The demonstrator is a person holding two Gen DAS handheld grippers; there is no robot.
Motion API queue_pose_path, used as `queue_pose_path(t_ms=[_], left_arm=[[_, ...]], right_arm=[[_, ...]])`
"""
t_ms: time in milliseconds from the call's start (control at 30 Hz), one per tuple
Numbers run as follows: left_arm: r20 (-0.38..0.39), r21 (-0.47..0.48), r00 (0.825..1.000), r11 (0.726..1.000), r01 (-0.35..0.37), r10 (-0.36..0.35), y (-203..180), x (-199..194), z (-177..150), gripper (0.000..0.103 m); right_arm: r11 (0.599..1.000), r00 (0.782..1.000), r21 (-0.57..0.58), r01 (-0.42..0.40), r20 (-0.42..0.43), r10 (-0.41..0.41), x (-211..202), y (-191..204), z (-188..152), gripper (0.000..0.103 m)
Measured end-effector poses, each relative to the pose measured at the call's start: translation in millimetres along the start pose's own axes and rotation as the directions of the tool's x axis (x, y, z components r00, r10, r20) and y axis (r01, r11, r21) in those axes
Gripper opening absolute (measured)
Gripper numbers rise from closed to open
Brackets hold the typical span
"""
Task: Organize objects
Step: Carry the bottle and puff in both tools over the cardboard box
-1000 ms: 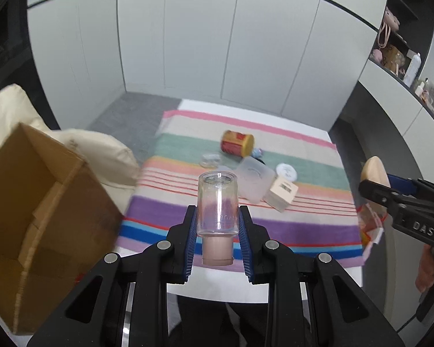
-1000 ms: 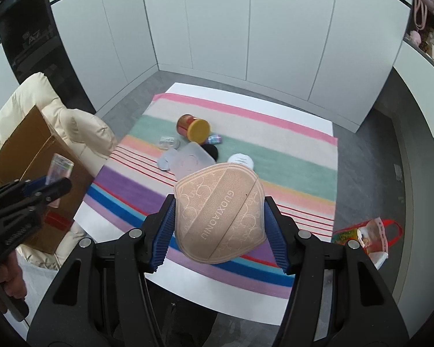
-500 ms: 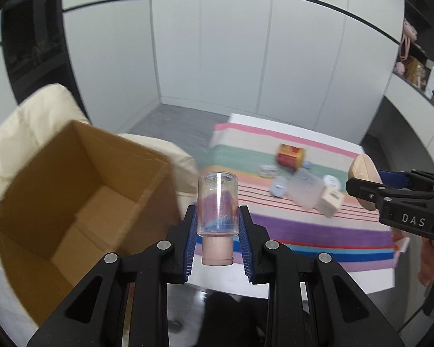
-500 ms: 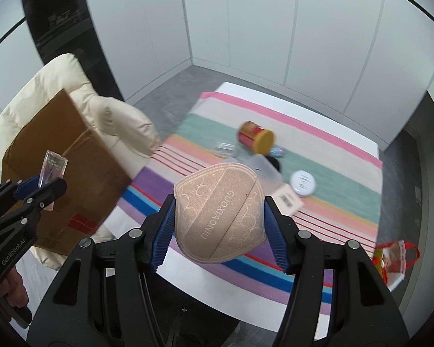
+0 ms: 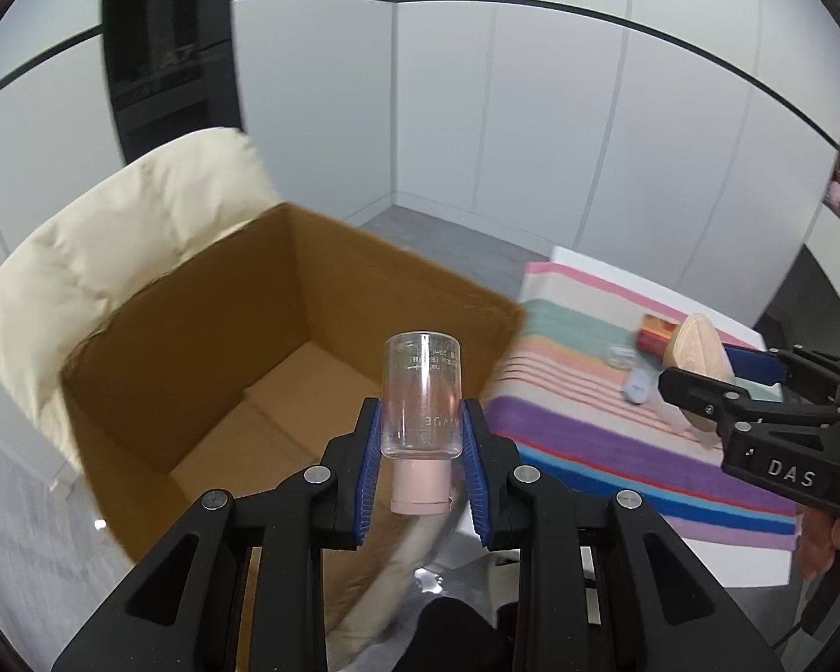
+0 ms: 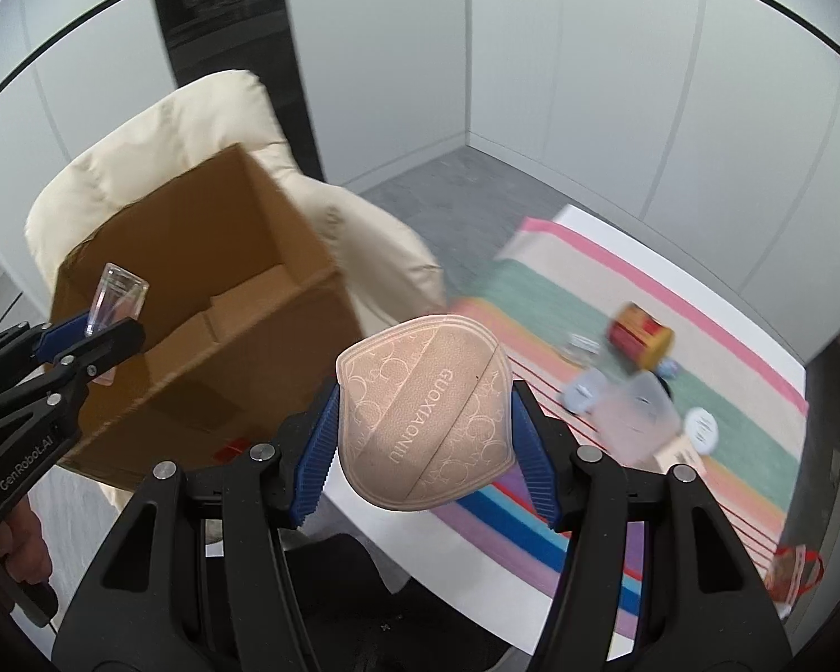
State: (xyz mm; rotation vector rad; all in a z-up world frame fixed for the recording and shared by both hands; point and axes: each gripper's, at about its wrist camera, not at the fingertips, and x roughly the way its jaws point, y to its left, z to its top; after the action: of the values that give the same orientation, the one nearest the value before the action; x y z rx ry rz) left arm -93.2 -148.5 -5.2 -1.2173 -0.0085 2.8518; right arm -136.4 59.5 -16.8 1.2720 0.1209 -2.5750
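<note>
- My left gripper (image 5: 420, 453) pinched a small clear plastic bottle with a pale pink cap (image 5: 420, 411) between its blue pads, cap toward me and base pointing out, over the near rim of the open brown cardboard box (image 5: 207, 369).
- My right gripper (image 6: 424, 430) clamped a beige embossed pad stamped with lettering (image 6: 424, 411) by its two side edges, jaws partly spread around it.
- That pad hung above the near edge of the striped cloth (image 6: 756, 437), just right of the box.
- The box sat on a cream padded chair (image 5: 101, 246).
- A red and yellow can (image 6: 639, 335) lay on its side on the cloth.
</note>
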Motion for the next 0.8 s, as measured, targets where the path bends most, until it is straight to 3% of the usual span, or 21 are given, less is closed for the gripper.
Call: queue_pose_path(t_ms=[467, 500, 533, 633, 700, 800], left_arm=[[-0.015, -0.081, 0.997, 0.994, -0.073, 0.072, 63, -6, -18, 0.032], [-0.008, -0.078, 0.997, 0.994, -0.082, 0.081, 66, -7, -20, 0.044], [-0.002, -0.074, 0.995, 0.992, -0.101, 0.101, 69, -9, -21, 0.063], [0.039, -0.072, 0.985, 0.983, -0.166, 0.169, 76, -19, -24, 0.095], [0.058, -0.083, 0.984, 0.983, -0.165, 0.170, 83, -26, -26, 0.102], [0.049, -0.113, 0.981, 0.977, -0.180, 0.187, 99, -30, -30, 0.103]], right_arm=[[0.989, 0.994, -0.114, -0.092, 0.051, 0.098, 6, 88, 16, 0.061], [0.989, 0.993, -0.112, -0.101, 0.053, 0.107, 6, 92, 18, 0.061], [0.988, 0.992, -0.110, -0.110, 0.056, 0.116, 6, 95, 19, 0.061], [0.985, 0.990, -0.117, -0.124, 0.056, 0.131, 9, 104, 23, 0.061], [0.984, 0.989, -0.121, -0.133, 0.049, 0.139, 12, 111, 24, 0.061], [0.981, 0.988, -0.131, -0.146, 0.037, 0.152, 17, 122, 27, 0.061]])
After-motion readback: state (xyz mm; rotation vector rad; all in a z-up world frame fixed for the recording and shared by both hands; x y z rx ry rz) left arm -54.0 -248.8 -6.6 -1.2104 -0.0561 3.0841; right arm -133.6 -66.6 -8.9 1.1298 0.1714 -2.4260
